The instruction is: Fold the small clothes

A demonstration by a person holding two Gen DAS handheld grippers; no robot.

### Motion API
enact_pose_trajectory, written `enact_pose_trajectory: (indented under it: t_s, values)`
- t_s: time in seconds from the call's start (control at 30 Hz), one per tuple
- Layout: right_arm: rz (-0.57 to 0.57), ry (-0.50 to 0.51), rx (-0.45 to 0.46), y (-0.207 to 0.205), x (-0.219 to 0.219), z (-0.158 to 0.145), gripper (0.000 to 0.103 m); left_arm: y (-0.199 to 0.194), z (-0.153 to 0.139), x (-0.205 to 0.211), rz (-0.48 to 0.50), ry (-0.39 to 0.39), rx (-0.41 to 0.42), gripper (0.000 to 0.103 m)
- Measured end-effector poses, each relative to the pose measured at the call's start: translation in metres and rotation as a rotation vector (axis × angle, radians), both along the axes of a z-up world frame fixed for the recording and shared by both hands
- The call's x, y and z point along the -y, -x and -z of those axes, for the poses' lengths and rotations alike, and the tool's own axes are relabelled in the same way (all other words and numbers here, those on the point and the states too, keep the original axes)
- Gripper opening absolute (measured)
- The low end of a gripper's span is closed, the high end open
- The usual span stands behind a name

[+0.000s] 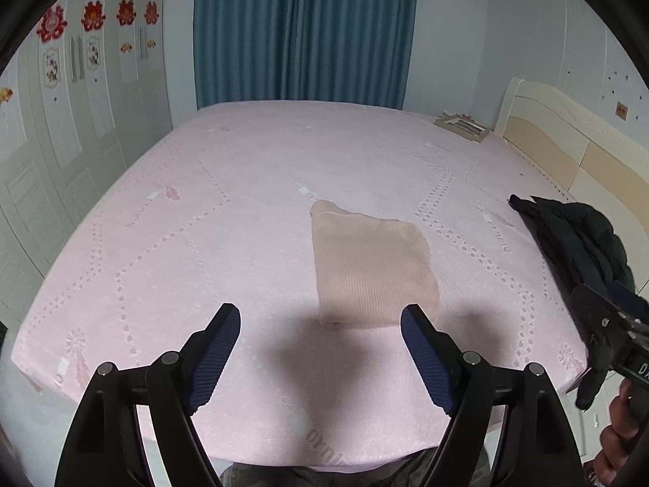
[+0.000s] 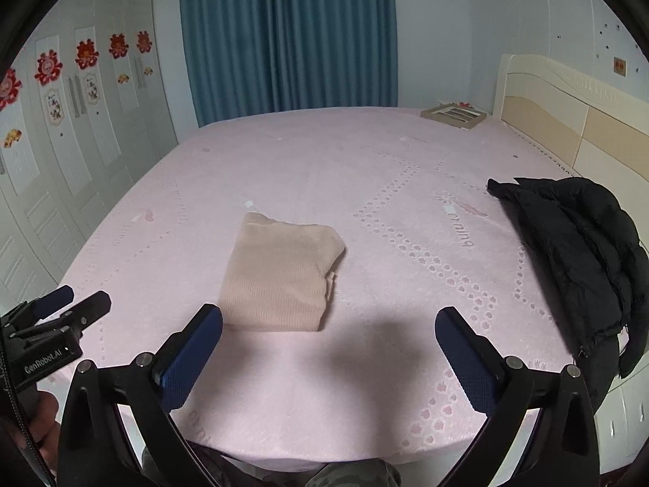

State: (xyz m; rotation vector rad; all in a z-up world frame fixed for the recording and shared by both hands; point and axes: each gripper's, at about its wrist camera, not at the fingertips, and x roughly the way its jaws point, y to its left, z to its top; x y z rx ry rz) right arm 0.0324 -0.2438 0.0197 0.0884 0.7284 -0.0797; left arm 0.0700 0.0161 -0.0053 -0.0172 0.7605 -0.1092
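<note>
A beige ribbed knit garment [image 1: 371, 268] lies folded into a neat square on the pink bed [image 1: 227, 203]; the right wrist view shows the same garment [image 2: 280, 276] with a layered edge on its right side. My left gripper [image 1: 320, 314] hangs above the bed's near part, short of the garment, open with nothing between its blue pads. My right gripper [image 2: 328, 316] is also open and empty, raised above the bed [image 2: 405, 186], its left fingertip near the garment's near-left corner in the picture. Each gripper shows at the edge of the other's view, held by a hand.
A black puffer jacket [image 2: 576, 251] lies at the bed's right edge, also seen as a jacket [image 1: 576, 243] in the left wrist view. A flat box [image 2: 452, 115] sits at the far right corner by the cream headboard [image 2: 568, 121]. White wardrobe doors [image 1: 61, 130] on the left, teal curtain [image 1: 304, 32] behind.
</note>
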Motion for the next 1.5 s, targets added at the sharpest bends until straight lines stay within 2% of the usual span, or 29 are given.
enact_pose_trajectory:
  t_s: [0.6, 1.5]
  values:
    - [0.003, 0.01, -0.015, 0.013, -0.001, 0.005, 0.103, 0.022, -0.009, 0.004, -0.013, -0.03, 0.027, 0.081]
    - [0.009, 0.013, -0.009, 0.017, -0.004, 0.005, 0.103, 0.022, -0.014, -0.001, -0.027, -0.023, 0.028, 0.081]
